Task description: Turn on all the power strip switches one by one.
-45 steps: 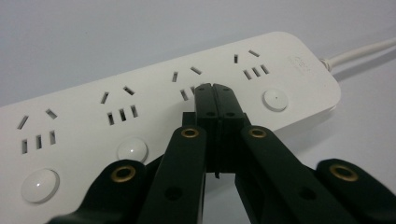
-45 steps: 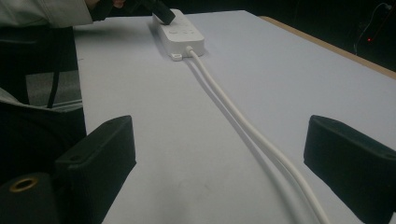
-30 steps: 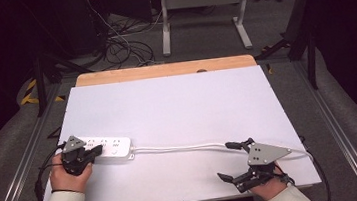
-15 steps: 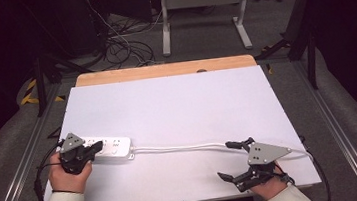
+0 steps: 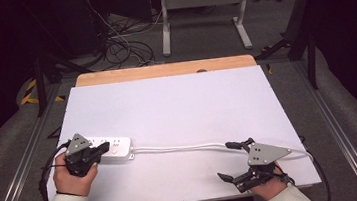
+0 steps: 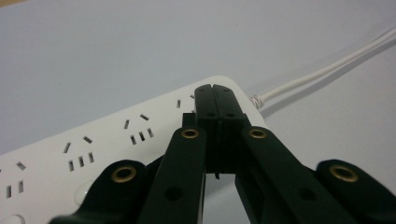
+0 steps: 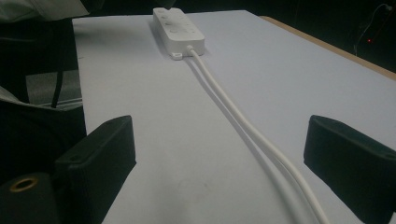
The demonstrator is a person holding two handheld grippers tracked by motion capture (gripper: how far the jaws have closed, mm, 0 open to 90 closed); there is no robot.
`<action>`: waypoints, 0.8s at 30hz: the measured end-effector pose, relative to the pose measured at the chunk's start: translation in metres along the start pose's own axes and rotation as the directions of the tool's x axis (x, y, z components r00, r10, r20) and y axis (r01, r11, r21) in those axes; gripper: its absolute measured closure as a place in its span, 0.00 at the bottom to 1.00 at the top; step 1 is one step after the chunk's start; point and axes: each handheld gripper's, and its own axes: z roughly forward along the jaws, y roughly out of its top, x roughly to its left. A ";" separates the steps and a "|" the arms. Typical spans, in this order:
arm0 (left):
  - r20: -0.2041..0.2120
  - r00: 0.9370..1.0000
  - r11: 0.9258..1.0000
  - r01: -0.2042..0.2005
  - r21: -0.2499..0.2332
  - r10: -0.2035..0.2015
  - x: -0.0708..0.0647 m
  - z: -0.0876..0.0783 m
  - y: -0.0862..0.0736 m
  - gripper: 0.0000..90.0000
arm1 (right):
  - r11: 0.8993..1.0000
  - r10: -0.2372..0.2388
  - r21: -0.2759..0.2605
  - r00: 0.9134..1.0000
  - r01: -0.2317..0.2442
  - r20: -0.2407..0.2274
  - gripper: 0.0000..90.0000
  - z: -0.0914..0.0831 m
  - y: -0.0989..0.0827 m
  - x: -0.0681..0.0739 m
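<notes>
- We judged the step in hand to be the handling of the white power strip [image 5: 113,147] and its cord [image 5: 181,148]: our left gripper [image 6: 215,88] rested over the strip's cord end, and our right gripper [image 5: 237,160] waited near the cord's far stretch.
- The left gripper's jaws stood pressed together with nothing between them, their tips lying on or just above the strip's top face; we could not tell whether they touched it.
- The right gripper's jaws stood wide apart and held nothing. In the right gripper view the doubled cord [image 7: 243,126] ran between them along the surface, apart from both jaws.
- The power strip lay flat near the surface's left edge, sockets up, with the cord leaving its right end and running across towards the right hand.
- As we saw it, the next move called for the right gripper to drop onto the cord and close on both strands, while the left gripper steadied the strip so that it would not slide.
- The surface [image 5: 177,105] was a plain white sheet over a wooden board [image 5: 163,70], whose edge showed at the far side.
- The room beyond was dark, with loose cables [image 5: 120,46] on the floor and a grey metal stand [image 5: 202,12] behind the surface.
</notes>
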 end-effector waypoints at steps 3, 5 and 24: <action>0.011 1.000 1.000 -0.001 0.001 0.001 -0.003 0.003 -0.001 1.00 | 1.000 -0.001 0.002 1.000 0.001 -0.002 0.10 0.000 0.000 0.000; 0.021 1.000 1.000 -0.002 0.012 0.002 -0.005 0.006 -0.002 1.00 | 1.000 -0.001 0.001 1.000 0.001 -0.002 0.10 0.000 0.000 0.000; 0.000 1.000 0.997 -0.006 0.074 0.006 -0.001 0.024 -0.008 1.00 | 1.000 -0.002 0.000 1.000 0.002 -0.004 0.10 0.000 0.000 0.000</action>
